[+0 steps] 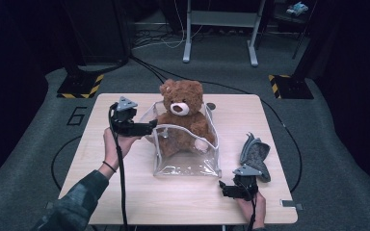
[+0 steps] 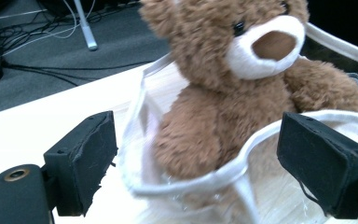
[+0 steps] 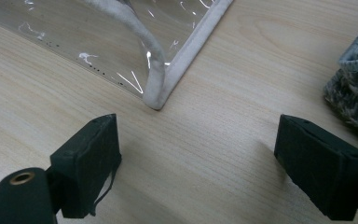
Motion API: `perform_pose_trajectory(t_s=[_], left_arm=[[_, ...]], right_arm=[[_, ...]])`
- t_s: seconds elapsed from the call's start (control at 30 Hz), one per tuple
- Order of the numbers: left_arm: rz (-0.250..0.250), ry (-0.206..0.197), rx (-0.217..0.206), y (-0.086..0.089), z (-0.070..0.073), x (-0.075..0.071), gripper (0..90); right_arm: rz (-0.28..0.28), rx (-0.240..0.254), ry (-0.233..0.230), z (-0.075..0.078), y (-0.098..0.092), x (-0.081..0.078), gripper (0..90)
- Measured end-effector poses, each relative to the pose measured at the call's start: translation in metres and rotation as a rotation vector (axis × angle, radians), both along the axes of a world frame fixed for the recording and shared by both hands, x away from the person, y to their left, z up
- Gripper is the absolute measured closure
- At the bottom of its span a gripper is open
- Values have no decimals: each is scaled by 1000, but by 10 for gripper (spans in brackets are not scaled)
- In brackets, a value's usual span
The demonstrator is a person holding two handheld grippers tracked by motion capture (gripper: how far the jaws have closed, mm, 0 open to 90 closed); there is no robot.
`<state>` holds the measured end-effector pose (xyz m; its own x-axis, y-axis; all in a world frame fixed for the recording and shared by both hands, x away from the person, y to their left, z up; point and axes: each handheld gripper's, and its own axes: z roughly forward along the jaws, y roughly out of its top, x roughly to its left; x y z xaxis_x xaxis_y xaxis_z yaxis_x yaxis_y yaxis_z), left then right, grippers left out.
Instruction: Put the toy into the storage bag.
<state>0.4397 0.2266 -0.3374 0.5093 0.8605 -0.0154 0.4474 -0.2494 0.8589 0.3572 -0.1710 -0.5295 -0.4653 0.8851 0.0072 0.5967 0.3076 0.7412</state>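
The teddy bear (image 1: 182, 115) sat upright inside the clear bag (image 1: 185, 159) in the middle of the table (image 1: 125, 192), its head and shoulders above the bag's white-trimmed rim, so the packing looked largely done; what seemed left was to settle the bear lower and close the mouth of the bag, which stood open. The left gripper (image 1: 150, 127) was at the bag's left rim, jaws spread wide with the white trim between them but the pads not pressing on it, so it gripped nothing. The right gripper (image 1: 224, 188) rested low on the table off the bag's near right corner, jaws also wide apart and empty, bare wood between them in the right gripper view. A grey cloth item (image 1: 254, 154) lay to the right of the bag, apart from it and just beyond the right gripper. There was open tabletop in front of the bag and to its left, less on its right because of the cloth, and only a narrow strip behind it before the table's far edge
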Motion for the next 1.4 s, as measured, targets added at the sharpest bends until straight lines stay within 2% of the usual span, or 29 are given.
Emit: perform_pose_trajectory(t_s=[0.2, 0.37, 0.47, 0.6, 0.67, 0.7, 0.73, 0.77, 0.83, 0.97, 1.0, 1.03, 1.07, 1.1, 1.17, 1.2, 1.4], left_arm=[[29, 21, 6, 25, -13, -10, 99], [59, 54, 11, 47, -35, -21, 94], [80, 89, 24, 57, -56, -26, 87], [90, 159, 40, 66, -91, -33, 74], [88, 210, 43, 70, -110, -36, 63], [82, 236, 73, 73, -118, -37, 58], [102, 237, 54, 74, -128, -39, 52], [92, 258, 74, 77, -135, -40, 50], [101, 268, 62, 81, -152, -43, 46], [118, 299, 81, 87, -179, -50, 30], [127, 296, 66, 87, -185, -52, 28], [136, 260, 84, 87, -188, -55, 10], [151, 231, 75, 85, -191, -56, 14], [139, 227, 94, 86, -191, -57, 12], [152, 197, 90, 83, -195, -59, 7], [148, 196, 117, 83, -195, -59, 7], [153, 198, 108, 82, -195, -58, 0]], right_arm=[[0, 0, 0, 0, 0, 0, 132], [0, 0, -1, 0, 0, 0, 132], [2, -1, 0, 0, 0, 0, 132], [9, -6, -2, 0, -1, 0, 132], [1, -1, -3, 0, 0, 0, 132], [2, -1, -2, 0, 0, 0, 132], [6, -3, -2, 0, 0, 0, 132], [3, -2, -3, 0, 0, 0, 133], [4, -2, -2, 0, 0, 0, 133], [2, -2, -3, 0, 0, 0, 133], [11, -7, -1, 0, -1, 0, 133], [3, -2, -2, 0, 0, 0, 133], [6, -3, -1, 0, 0, 0, 133], [9, -6, -2, 0, -1, 0, 133], [9, -5, -2, 0, -1, 0, 133], [7, -5, -2, 0, -1, 0, 132], [7, -2, 0, 0, 0, 0, 133]])
